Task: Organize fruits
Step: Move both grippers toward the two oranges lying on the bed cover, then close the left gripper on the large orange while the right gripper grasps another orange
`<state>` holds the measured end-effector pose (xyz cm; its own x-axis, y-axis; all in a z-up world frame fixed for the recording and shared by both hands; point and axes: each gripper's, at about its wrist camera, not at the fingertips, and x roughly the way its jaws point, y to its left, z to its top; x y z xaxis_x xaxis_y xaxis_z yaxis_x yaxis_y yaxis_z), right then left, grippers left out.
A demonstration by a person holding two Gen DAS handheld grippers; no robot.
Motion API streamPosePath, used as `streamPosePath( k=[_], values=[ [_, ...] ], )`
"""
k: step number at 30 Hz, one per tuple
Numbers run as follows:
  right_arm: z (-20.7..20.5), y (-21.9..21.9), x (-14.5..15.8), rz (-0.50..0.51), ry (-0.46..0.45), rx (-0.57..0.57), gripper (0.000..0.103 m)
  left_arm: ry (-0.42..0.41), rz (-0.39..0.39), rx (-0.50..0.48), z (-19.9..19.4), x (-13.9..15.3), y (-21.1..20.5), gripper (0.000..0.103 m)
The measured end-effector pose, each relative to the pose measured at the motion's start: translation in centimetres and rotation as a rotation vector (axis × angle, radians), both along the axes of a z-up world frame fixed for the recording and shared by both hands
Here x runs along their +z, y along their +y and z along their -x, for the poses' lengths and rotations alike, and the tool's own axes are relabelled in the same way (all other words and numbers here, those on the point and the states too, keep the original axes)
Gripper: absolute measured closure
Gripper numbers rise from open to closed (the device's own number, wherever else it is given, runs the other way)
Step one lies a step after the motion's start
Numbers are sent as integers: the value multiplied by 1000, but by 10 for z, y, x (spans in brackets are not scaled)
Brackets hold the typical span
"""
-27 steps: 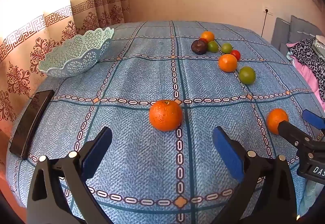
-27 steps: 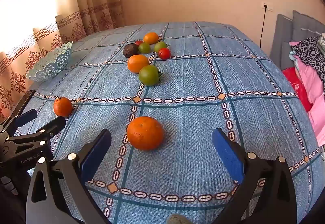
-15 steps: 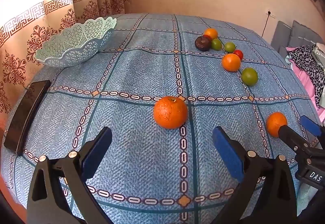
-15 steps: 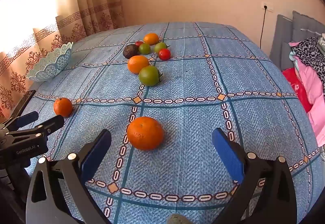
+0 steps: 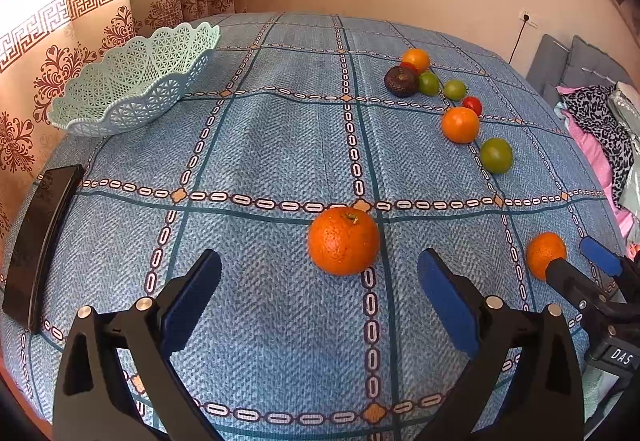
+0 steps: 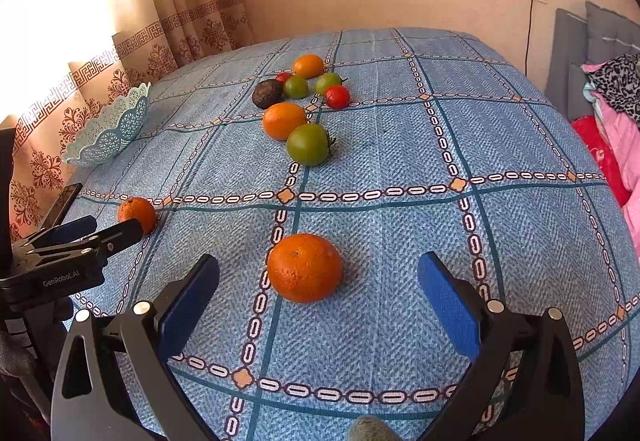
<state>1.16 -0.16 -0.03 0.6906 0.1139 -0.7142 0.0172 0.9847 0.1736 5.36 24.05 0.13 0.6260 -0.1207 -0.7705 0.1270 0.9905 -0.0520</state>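
Orange fruit point(image 5: 343, 241) ahead of left claw point(image 5: 320, 301), wide apart; right claw point(image 6: 318, 301) likewise, empty.

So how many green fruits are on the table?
3. The biggest green one sits beside an orange; two smaller ones sit farther back by the dark fruit. None seems hidden.

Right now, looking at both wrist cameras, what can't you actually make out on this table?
- Small red fruit: left wrist view, mostly hidden behind the dark fruit; kind unclear.
- Inside of the basket: right wrist view, seen side-on, its wall hides the contents.
- Black phone: right wrist view, partly covered by the left gripper.
- Grey object: right wrist view, cut off by the bottom edge.
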Motion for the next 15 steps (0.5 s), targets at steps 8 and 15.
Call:
streamPosePath(
  k=[8, 15],
  values=[
    [-14, 13, -13, 42, 75, 21, 37, 98, -22, -36, -17, -11, -1, 18],
    [-16, 8, -13, 32, 70, -3, 57, 106, -58, -42, -23, -14, -4, 30]
  ],
)
